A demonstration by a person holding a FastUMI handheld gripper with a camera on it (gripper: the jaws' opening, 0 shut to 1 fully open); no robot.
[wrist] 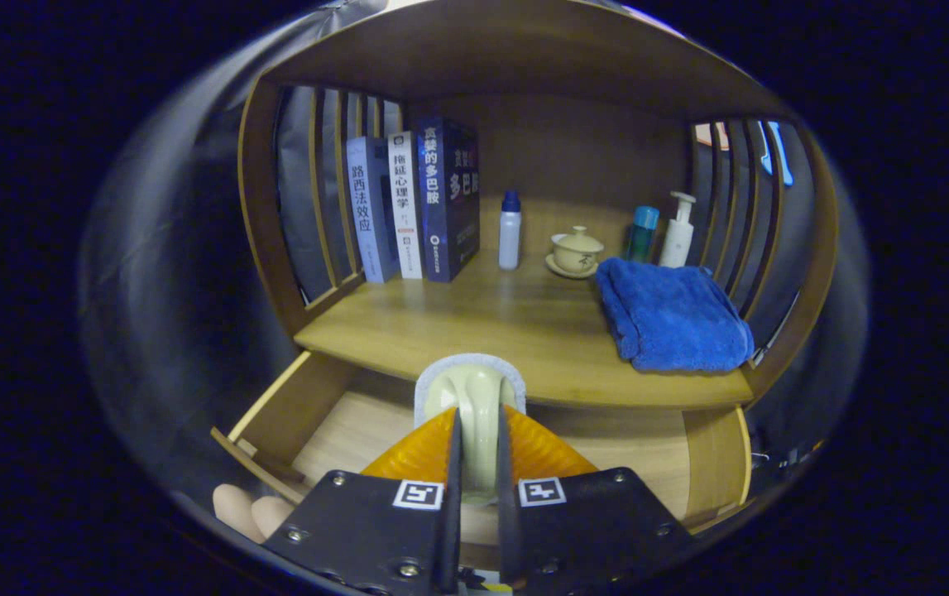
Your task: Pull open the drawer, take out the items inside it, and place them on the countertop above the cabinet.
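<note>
Three upright paperback books (408,207); three plastic bottles (510,230); one lidded ceramic teacup on saucer (577,252); one folded blue towel (671,316); one open wooden drawer (292,414); one pale blister-packed item (474,406) clamped between fingers.

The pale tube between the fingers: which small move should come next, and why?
Probably lift it forward onto the countertop. The gripper is shut on the pale tube, above the open drawer, with bare wood left of the blue towel.
</note>
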